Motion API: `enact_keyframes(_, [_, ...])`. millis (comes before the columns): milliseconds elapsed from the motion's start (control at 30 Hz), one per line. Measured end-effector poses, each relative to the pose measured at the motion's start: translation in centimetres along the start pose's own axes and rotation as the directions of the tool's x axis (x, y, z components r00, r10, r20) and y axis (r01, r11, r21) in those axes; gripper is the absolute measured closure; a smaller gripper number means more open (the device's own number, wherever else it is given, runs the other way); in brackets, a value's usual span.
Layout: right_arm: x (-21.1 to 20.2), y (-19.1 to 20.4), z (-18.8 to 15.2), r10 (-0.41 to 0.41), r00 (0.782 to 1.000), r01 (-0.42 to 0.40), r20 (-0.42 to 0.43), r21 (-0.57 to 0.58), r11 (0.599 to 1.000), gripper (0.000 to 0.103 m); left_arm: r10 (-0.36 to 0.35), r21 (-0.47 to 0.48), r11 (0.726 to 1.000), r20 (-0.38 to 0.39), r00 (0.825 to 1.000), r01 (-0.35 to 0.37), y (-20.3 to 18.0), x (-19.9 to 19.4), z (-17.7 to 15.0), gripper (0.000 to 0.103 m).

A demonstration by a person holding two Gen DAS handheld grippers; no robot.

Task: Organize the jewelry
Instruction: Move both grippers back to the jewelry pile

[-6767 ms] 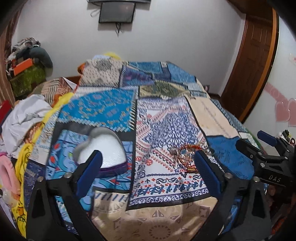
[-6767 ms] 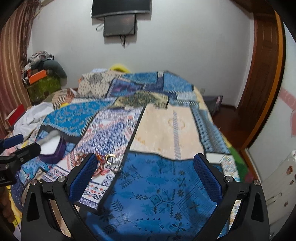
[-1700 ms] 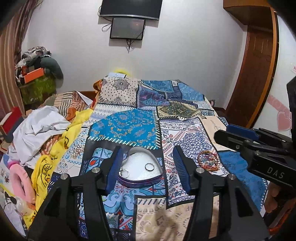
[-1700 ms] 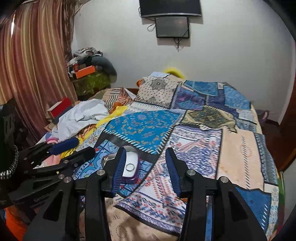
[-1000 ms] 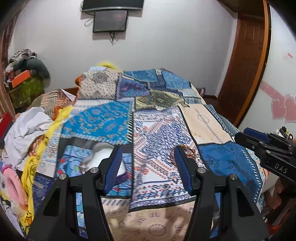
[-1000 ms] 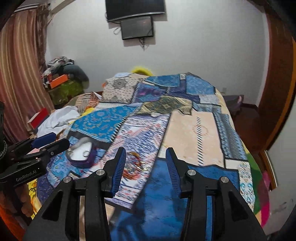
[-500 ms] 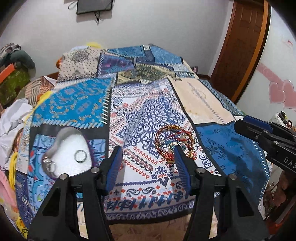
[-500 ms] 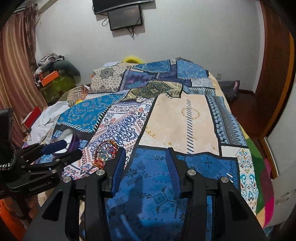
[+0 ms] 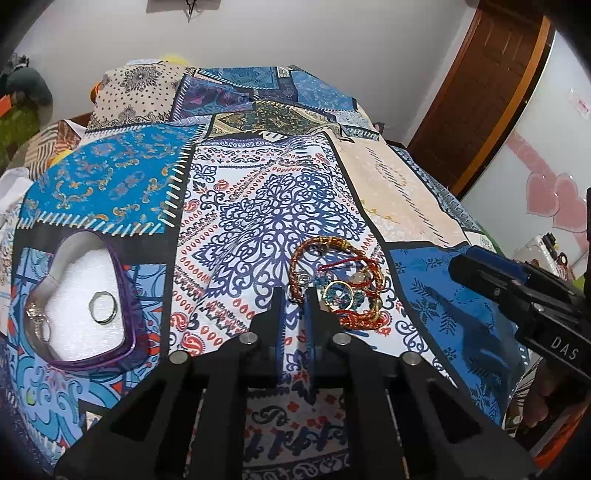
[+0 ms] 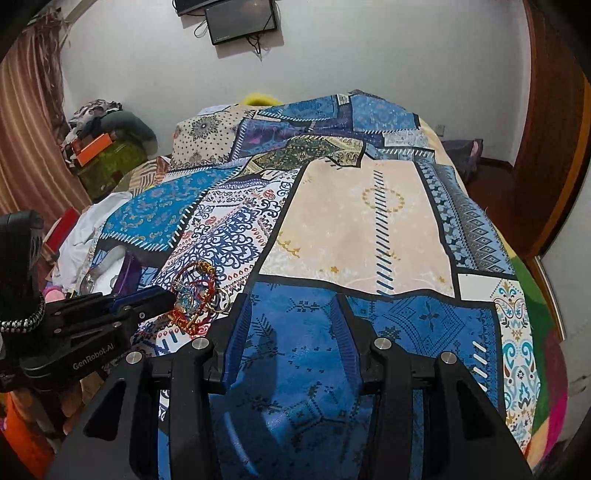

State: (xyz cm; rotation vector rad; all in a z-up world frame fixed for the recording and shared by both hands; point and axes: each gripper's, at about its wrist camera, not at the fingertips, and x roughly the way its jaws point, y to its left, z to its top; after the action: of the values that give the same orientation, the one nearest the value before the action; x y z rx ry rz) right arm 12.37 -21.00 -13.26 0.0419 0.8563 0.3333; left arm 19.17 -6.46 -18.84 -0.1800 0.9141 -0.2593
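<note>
A pile of jewelry (image 9: 338, 282), red-gold bangles, red thread and blue-beaded rings, lies on the patchwork bedspread. My left gripper (image 9: 294, 293) sits at the pile's near left edge with its jaws almost closed; whether a piece is pinched is unclear. A heart-shaped purple box (image 9: 85, 306) with white lining lies to the left, holding a silver ring (image 9: 102, 307) and a keyring piece (image 9: 38, 321). My right gripper (image 10: 291, 306) is open and empty above the blue patch, right of the pile (image 10: 194, 293). It also shows in the left wrist view (image 9: 480, 266).
The bed's right edge drops to a wooden floor by a brown door (image 9: 476, 92). Clothes and a white cloth (image 10: 85, 229) pile up on the left. A pillow (image 9: 136, 92) lies at the head of the bed, under a wall screen (image 10: 242, 20).
My left gripper moved down and forward to the jewelry pile and its jaws narrowed from wide open to almost closed. My right gripper stayed open and dipped slightly toward the bedspread.
</note>
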Motion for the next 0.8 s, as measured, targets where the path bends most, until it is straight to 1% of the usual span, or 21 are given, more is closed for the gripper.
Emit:
enact_keyframes(100, [-0.1,0.2,0.0,0.003,1.0,-0.003,0.001,-0.003,1.0,0.062,-0.008,-0.008,1.0,-0.002,1.0,0.008,-0.1,0.1,0.1,0.102])
enact_keyframes(200, [-0.4,0.4,0.0,0.006,1.0,-0.006,0.006,-0.008,1.0,0.062,0.017,0.015,1.0,0.016,1.0,-0.018,-0.8,-0.5,0.0,0.103])
enact_keyframes(300, [-0.8,0.6,0.1,0.003,1.0,-0.003,0.014,-0.014,1.0,0.062,0.029,0.038,0.999,0.051,0.998,-0.031,-1.4,-1.5,0.0,0.103])
enact_keyframes(500, [-1.4,1.0,0.3,0.001,1.0,0.0,0.027,-0.02,1.0,0.062,0.03,0.046,0.998,0.119,0.992,-0.036,-1.4,-4.3,0.7,0.103])
enact_keyframes(600, [-1.6,1.4,0.3,0.001,1.0,0.0,0.03,-0.028,1.0,0.062,0.021,0.029,0.999,0.09,0.996,-0.024,-0.8,-4.3,1.0,0.103])
enact_keyframes(667, [-1.7,1.7,0.3,0.003,1.0,-0.002,0.031,-0.032,0.999,0.062,0.035,0.006,0.999,0.06,0.998,-0.036,-0.3,-3.6,0.9,0.094])
enact_keyframes(700, [-1.7,1.8,0.3,0.004,0.999,-0.003,0.032,-0.033,0.999,0.062,0.036,-0.009,0.999,0.043,0.998,-0.036,-0.2,-3.2,0.9,0.088])
enact_keyframes(733, [-1.7,1.9,0.3,0.006,0.999,-0.005,0.032,-0.036,0.999,0.062,0.028,-0.025,0.999,0.032,0.999,-0.027,0.0,-2.9,0.8,0.085])
enact_keyframes(800, [-1.8,2.2,0.2,0.006,1.0,-0.005,0.03,-0.045,0.999,0.062,0.003,-0.054,0.999,0.018,1.0,-0.002,0.2,-2.3,0.7,0.084])
